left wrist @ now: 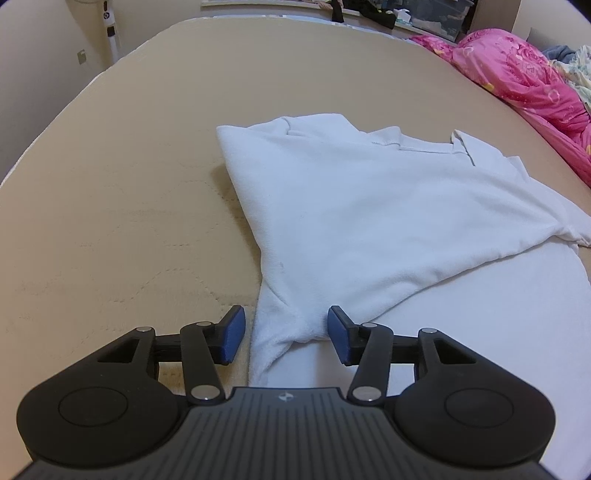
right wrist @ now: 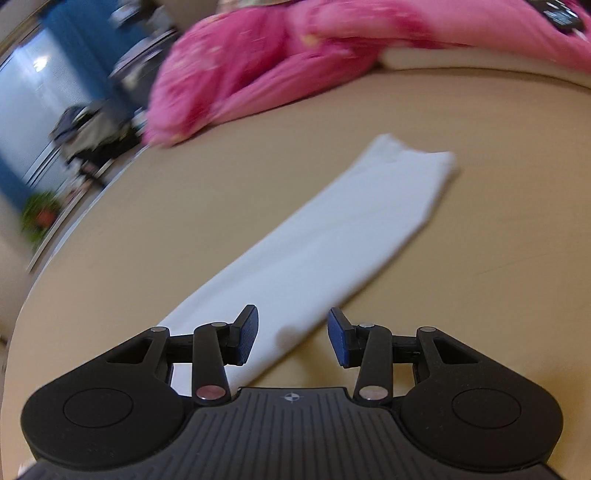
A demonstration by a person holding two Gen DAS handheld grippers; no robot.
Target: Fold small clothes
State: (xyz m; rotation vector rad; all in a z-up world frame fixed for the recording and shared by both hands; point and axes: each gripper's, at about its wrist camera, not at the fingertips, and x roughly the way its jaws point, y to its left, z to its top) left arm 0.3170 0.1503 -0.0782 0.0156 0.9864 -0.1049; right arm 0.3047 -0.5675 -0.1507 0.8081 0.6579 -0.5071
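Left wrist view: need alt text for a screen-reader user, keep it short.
A white shirt lies partly folded on a tan mattress, one side turned diagonally over its body. The left gripper sits low at the near edge, jaws open on either side of a bunched fold of cloth without pressing it. A pink quilt is heaped at the far right.

Tan quilted mattress (left wrist: 110, 221), crumpled pink blanket (left wrist: 524, 74) along its far edge, cream wall (left wrist: 37, 55), blurred blue curtain (right wrist: 74, 44), cluttered shelf (left wrist: 369, 11) behind the bed
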